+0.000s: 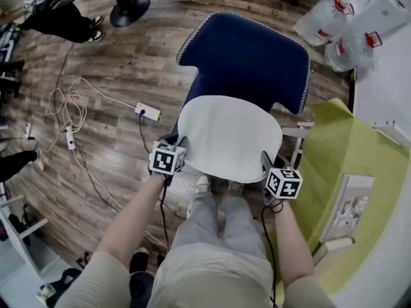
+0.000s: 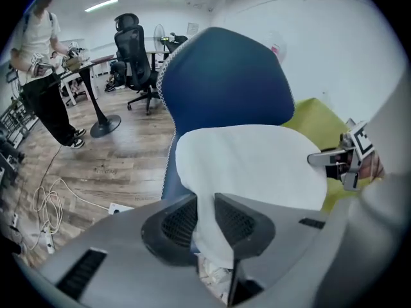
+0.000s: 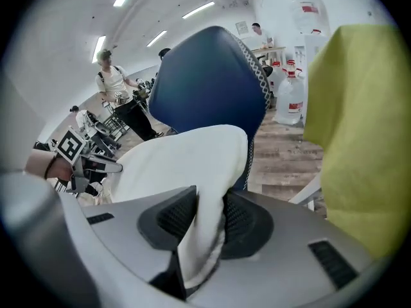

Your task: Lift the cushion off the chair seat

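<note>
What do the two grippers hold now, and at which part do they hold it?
Both hold the white cushion. The left gripper pinches its near left corner and the right gripper its near right corner.

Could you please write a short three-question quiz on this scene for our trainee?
1. True or false: the left claw and right claw each pinch an edge of the white cushion.
2. The chair back is: A red, B dark blue, C green?
3. In the head view, the white power strip lies on the floor to the chair's ____.
Key: 1 true; 2 B; 3 left.
</note>
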Tool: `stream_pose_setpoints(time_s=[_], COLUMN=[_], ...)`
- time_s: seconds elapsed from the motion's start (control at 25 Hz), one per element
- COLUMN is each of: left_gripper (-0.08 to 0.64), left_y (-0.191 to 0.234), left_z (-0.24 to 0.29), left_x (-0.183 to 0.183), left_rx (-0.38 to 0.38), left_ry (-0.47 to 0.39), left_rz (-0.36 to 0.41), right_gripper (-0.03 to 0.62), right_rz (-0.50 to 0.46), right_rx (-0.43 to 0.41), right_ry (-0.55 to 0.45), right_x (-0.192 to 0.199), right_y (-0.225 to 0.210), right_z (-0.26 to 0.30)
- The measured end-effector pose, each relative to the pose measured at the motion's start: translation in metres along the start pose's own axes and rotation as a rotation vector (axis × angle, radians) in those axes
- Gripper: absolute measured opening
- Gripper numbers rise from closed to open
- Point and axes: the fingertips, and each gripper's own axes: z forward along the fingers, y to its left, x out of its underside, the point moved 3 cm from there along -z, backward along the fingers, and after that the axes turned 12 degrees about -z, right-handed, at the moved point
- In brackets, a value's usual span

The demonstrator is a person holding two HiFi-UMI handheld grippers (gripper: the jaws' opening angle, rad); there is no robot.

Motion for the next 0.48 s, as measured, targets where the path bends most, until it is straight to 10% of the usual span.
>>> stream_pose_setpoints(time_s=[0.48], left_gripper=[0.098], left_y=[-0.043], left_z=[-0.164], left_x=[-0.053], left_rx=[0.004], left_ry=[-0.200], left_rz=[0.000], right_gripper=[0.116], right_rz=[-0.184], right_rx=[0.023], right_ry=[-0.157], right_x=[-0.122], right_y=[0.047], right_z=[-0.146])
